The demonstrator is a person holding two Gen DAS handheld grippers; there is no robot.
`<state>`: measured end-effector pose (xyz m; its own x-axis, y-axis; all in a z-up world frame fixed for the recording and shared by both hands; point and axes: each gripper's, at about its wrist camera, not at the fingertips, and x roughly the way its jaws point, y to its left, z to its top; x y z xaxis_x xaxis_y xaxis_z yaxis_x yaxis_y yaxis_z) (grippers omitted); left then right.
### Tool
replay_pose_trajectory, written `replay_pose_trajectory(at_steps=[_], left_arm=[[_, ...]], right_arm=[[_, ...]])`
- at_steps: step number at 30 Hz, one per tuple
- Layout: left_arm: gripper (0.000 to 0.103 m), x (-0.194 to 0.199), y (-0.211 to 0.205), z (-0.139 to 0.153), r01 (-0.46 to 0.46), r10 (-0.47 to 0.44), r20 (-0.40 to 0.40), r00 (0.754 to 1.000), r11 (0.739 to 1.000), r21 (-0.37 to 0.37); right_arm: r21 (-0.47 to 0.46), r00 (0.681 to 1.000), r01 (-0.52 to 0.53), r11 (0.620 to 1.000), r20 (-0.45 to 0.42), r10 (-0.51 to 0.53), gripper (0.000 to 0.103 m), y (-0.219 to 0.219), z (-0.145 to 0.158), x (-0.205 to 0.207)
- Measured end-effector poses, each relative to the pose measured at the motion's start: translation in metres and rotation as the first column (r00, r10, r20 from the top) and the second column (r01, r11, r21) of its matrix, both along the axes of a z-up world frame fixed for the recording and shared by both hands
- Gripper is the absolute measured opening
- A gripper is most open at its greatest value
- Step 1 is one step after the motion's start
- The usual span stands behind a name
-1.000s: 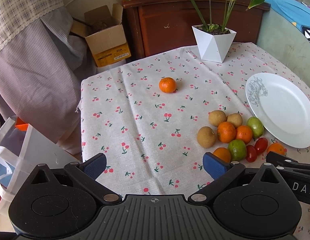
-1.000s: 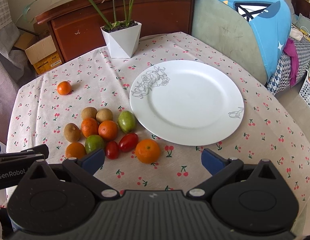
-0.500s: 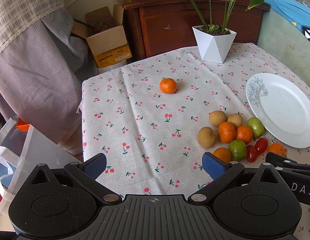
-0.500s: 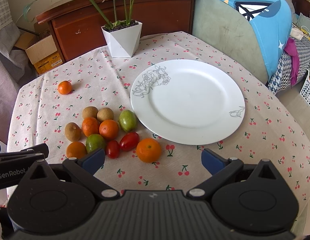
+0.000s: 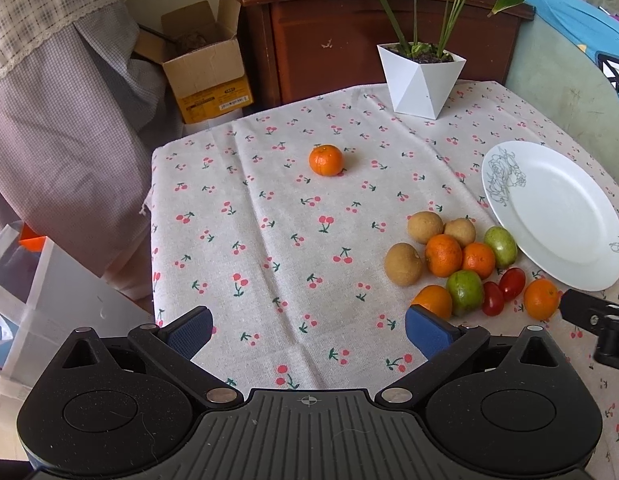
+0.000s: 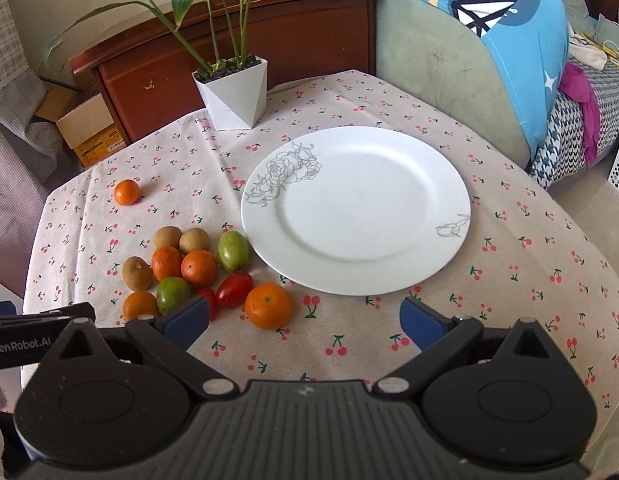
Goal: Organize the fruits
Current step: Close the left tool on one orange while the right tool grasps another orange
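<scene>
While the fruit cluster (image 6: 185,272) lies on the cherry-print tablecloth (image 5: 269,240) just beside the white plate (image 6: 355,210), one mandarin (image 5: 326,159) sits apart; we hold our left gripper (image 5: 309,328) and right gripper (image 6: 305,320) spread wide, empty.

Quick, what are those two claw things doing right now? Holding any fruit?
Left gripper: open, holding nothing.
Right gripper: open, holding nothing.
</scene>
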<state>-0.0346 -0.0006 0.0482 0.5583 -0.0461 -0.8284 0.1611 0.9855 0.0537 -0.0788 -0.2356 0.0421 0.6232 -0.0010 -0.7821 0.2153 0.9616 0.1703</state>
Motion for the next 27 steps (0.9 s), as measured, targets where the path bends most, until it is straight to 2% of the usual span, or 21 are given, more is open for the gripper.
replay_pose_trajectory(at_steps=[2,7,12,14,21,27], left_arm=[[0.102,0.0,0.006,0.0,-0.007,0.007,-0.005,1.0,1.0,-0.024],[0.101,-0.004,0.012,-0.001,0.003,-0.002,0.007,1.0,0.999,-0.043],[0.098,-0.008,0.006,-0.003,0.049,-0.048,0.026,0.999,0.998,-0.039],[0.097,-0.011,0.002,-0.003,0.074,-0.072,0.036,0.997,0.996,-0.042],[0.081,-0.016,-0.009,-0.006,0.149,-0.145,0.057,0.988,0.986,-0.077],[0.071,-0.018,-0.019,-0.011,0.21,-0.204,0.069,0.977,0.974,-0.09]], right_arm=[[0.036,1.0,0.01,0.999,0.01,-0.01,0.098,-0.011,-0.001,-0.005],[0.115,1.0,-0.007,0.993,0.026,0.004,0.084,-0.021,-0.008,-0.013],[0.166,0.999,-0.032,0.986,0.031,0.028,0.061,-0.017,-0.02,-0.012],[0.186,0.999,-0.041,0.982,0.038,0.035,0.057,-0.017,-0.023,-0.012],[0.214,0.994,-0.08,0.974,0.084,0.063,0.052,-0.013,-0.025,-0.009],[0.213,0.993,-0.095,0.972,0.083,0.079,0.048,-0.009,-0.03,-0.005]])
